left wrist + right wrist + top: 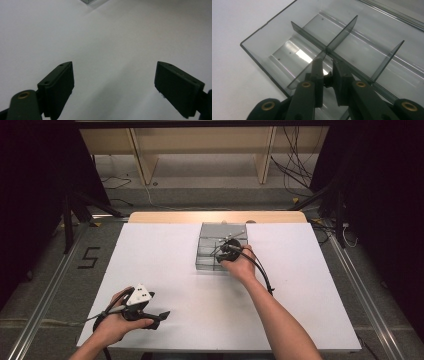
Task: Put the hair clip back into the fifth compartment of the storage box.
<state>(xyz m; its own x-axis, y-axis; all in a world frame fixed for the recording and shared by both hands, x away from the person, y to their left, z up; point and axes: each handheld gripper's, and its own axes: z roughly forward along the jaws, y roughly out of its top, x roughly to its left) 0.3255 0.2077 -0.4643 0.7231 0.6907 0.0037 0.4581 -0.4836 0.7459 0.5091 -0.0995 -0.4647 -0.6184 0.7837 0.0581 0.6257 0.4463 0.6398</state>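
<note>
Your right gripper was pinched on a divider inside the clear organizer box; left gripper sat spread wide over the table.

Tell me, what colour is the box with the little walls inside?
The box is see-through smoky grey, best seen in the right gripper view.

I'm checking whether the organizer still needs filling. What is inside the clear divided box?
The clear box holds only its dividers; the visible compartments look empty. The right gripper, shut on a divider, covers the near compartments.
</note>
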